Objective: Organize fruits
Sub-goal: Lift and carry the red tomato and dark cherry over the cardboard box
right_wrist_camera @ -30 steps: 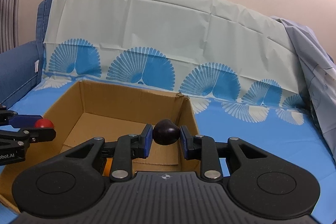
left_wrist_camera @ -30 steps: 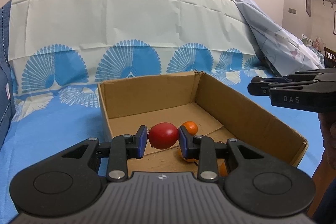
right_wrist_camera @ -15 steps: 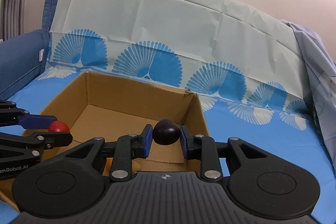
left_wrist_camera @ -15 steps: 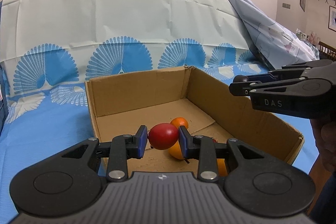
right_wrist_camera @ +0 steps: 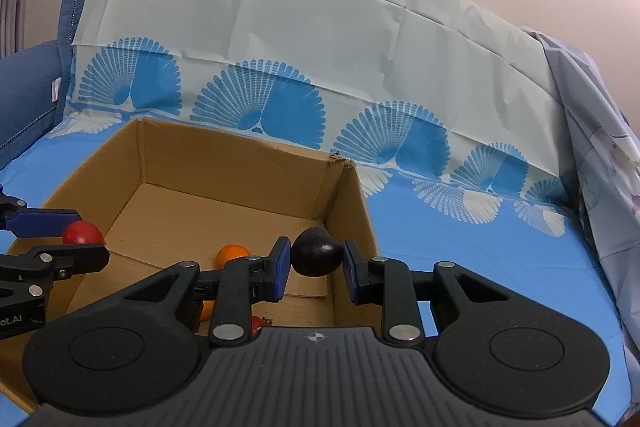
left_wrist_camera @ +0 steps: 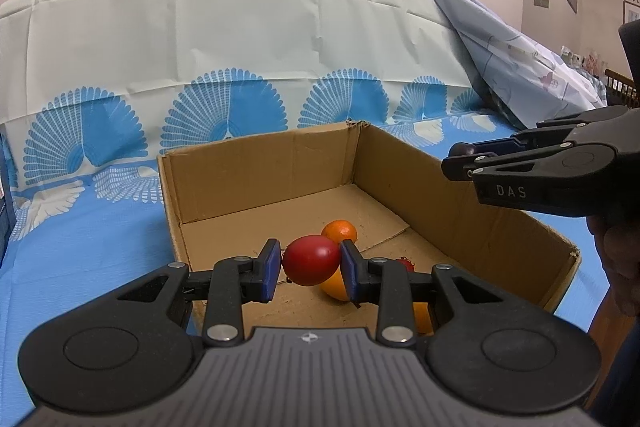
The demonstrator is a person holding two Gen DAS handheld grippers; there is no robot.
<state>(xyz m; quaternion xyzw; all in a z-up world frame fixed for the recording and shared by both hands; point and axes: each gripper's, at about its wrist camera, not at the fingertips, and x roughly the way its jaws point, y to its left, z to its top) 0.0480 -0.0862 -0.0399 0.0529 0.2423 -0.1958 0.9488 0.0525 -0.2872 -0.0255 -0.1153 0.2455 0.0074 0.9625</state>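
Fruit first: smooth red oval fruit (left_wrist_camera: 311, 260) sits pinched btwn the blue pads of my left gripper (left_wrist_camera: 310, 269), held over the open brown cardboard box (left_wrist_camera: 460, 211). Dark purple round fruit (right_wrist_camera: 317, 251) is clamped in my right gripper (right_wrist_camera: 316, 269), also above the box, near its right wall. Small orange citrus (left_wrist_camera: 340, 231) & others lie on the box floor. Box rests on a blue fan-print cloth (left_wrist_camera: 80, 259).

Left gripper (left_wrist_camera: 308, 269) and right gripper (right_wrist_camera: 315, 264): jaws seemingly clamped.

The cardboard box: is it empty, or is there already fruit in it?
Not empty. The box is open-topped, and on its floor lie a small orange, a bigger orange fruit and something small and red.
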